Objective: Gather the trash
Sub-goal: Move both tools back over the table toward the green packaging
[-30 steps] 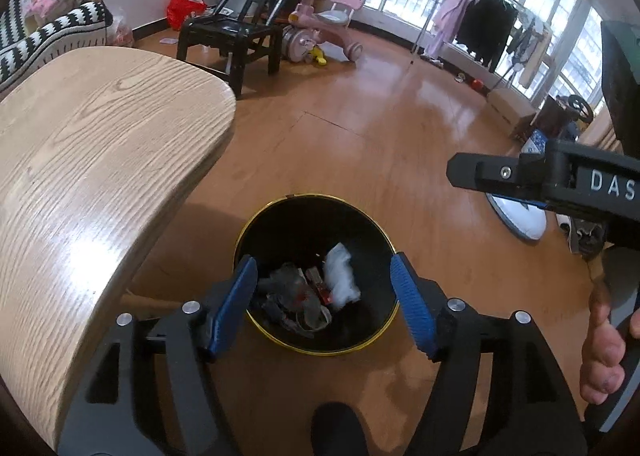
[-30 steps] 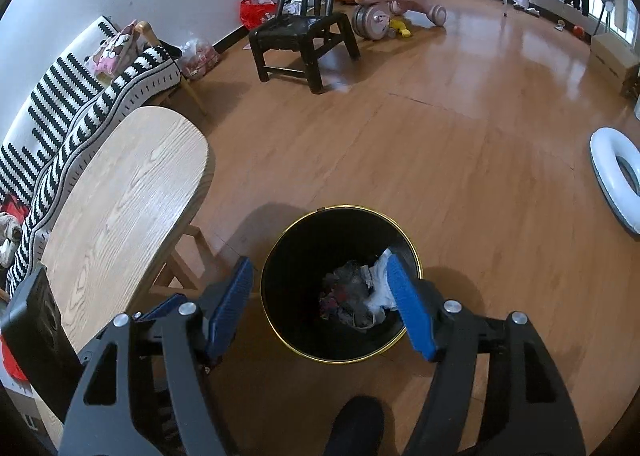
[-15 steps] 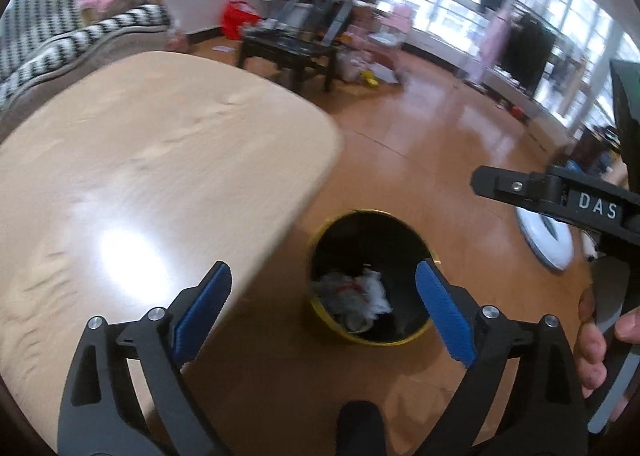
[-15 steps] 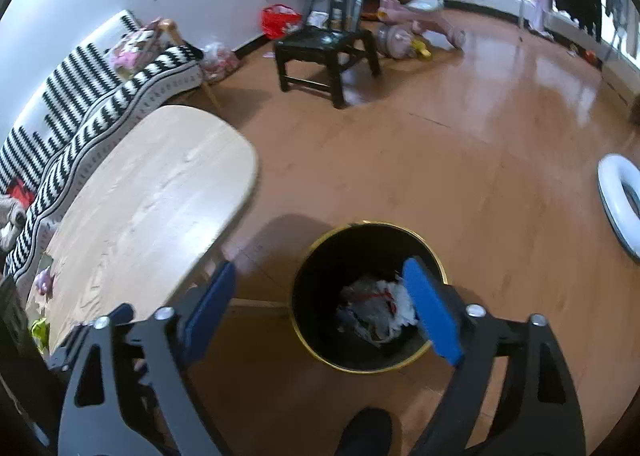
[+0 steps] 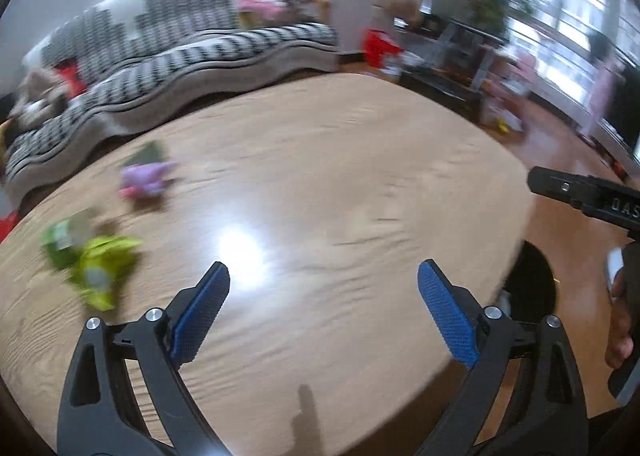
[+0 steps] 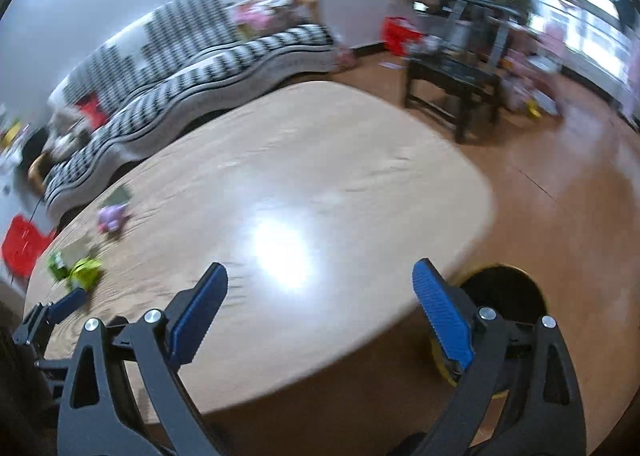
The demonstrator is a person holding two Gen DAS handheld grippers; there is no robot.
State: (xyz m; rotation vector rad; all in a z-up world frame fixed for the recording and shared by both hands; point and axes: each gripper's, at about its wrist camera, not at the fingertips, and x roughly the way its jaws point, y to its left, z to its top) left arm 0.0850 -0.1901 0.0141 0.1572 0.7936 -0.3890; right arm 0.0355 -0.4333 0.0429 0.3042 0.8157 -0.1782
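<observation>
**While Hanging Empty Above the Table: Lining Up the Next Pick**

While hanging above the wooden table (image 5: 360, 183) with nothing between the blue pads, opening wider on the left gripper (image 5: 323, 268) and likewise on the right gripper (image 6: 320, 267): both released, both carrying nothing. Pointing down and forward across the bare, glossy middle of the top, well apart from any litter.

Lying toward the far left of the table: a crumpled yellow-green wrapper (image 5: 100, 276) touching or just beside a smaller green packet (image 5: 60, 240) (too blurred for telling which), a purple wrapper (image 5: 146, 179) further on, and a flat dark green scrap (image 5: 150, 151) just behind it. Standing on the floor by the table's right-hand edge, partly hidden beneath it: the black bin (image 6: 504, 296) with its yellow rim.

Judging by this, working the reach phase of a fresh pick, with several pieces waiting for collection and the task looking only partly done.

Calling next for carrying a gripper leftward across the top to the nearest piece, probably the yellow-green wrapper, lowering until the pads are straddling it, then closing gently, thin crumpled film being prone to slipping out of a careless pinch. Needing care, too, about not nudging the neighbouring packet off the edge.
</observation>
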